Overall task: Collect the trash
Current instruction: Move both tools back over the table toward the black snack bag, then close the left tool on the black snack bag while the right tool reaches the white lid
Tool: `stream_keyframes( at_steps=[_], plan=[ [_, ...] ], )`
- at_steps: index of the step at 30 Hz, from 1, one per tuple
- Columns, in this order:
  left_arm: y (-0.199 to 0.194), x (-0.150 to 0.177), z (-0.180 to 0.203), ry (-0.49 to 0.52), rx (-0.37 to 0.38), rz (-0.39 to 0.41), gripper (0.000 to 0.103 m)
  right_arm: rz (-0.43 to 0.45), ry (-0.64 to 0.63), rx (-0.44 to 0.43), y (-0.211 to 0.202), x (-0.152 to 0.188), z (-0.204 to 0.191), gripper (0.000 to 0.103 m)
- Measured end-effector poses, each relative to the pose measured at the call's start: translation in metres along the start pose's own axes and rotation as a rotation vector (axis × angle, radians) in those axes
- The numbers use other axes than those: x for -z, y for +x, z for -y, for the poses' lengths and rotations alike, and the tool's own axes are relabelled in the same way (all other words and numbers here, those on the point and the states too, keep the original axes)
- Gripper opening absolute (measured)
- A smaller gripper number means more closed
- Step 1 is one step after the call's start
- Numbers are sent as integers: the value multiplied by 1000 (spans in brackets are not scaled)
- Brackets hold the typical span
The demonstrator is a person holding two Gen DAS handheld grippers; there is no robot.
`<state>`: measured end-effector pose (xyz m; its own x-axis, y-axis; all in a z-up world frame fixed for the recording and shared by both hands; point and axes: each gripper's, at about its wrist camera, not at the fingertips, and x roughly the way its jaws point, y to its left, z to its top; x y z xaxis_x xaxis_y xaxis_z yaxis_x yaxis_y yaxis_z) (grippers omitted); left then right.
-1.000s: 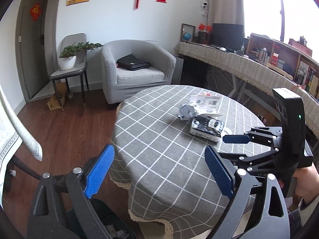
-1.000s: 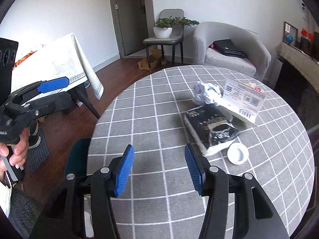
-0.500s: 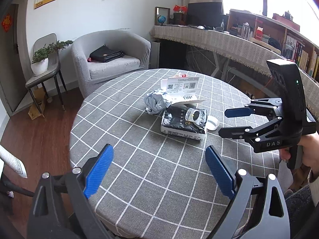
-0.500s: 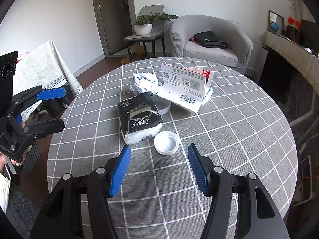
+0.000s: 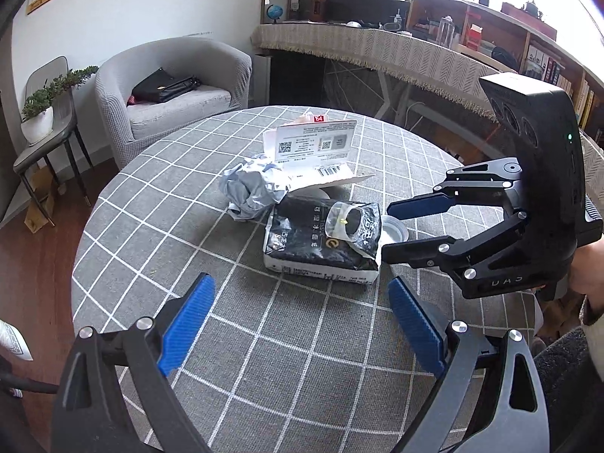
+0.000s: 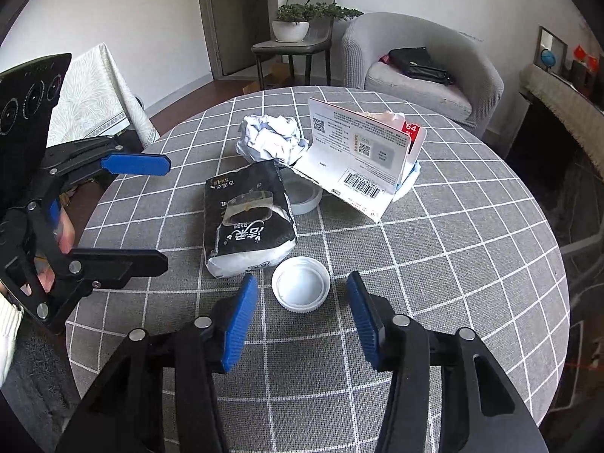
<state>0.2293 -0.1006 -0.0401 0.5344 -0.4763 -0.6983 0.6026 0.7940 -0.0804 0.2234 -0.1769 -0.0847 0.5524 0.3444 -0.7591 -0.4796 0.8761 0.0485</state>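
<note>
Round checked table (image 6: 453,264) carries trash mid-top: black tissue pack (image 6: 245,222), crumpled paper (image 6: 270,139), white carton (image 6: 358,158), w/ armchair (image 6: 422,60) behind. Right gripper (image 6: 302,305), jaws just closing but apart, straddles white lid (image 6: 301,288) w/o touching; left gripper (image 5: 298,324) open, empty, near edge.

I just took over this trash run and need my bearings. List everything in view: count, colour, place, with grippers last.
table: one, round, grey checked cloth
tissue pack: one, black and white, table centre
lid: one, white, just ahead of the right gripper's open fingers
crumpled paper: one, white, behind the pack
flattened carton: one, white, barcode, propped beside the paper
shallow dish: one, grey-white, partly under the carton
armchair: one, grey, black bag on seat
potted plant: one, on a chair
left gripper: open, empty
right gripper: jaws just closing, open, lid not yet gripped
</note>
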Motion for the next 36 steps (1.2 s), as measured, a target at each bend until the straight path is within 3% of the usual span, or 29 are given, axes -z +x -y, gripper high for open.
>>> stream_keyframes(
  at_steps=[2, 4, 19, 26, 27, 30, 36],
  plan=[
    [5, -2, -2, -9, -6, -10, 96, 3, 0, -10, -1, -1, 1, 34],
    [8, -4, -2, -15, 2, -13, 96, 1, 3, -19, -3, 0, 4, 31],
    [36, -18, 10, 32, 21, -58, 97, 6, 28, -57, -10, 4, 27, 31],
    [51, -23, 20, 81, 15, -116, 96, 6, 30, -78, -9, 1, 33, 31],
    [52, -24, 21, 84, 7, -120, 95, 6, 28, -77, -10, 2, 34, 31],
    [51, -26, 17, 67, -18, -110, 76, 5, 30, -75, -10, 2, 34, 31],
    [46, -23, 11, 35, -5, -92, 74, 2, 34, -69, -9, -1, 31, 31]
  ],
)
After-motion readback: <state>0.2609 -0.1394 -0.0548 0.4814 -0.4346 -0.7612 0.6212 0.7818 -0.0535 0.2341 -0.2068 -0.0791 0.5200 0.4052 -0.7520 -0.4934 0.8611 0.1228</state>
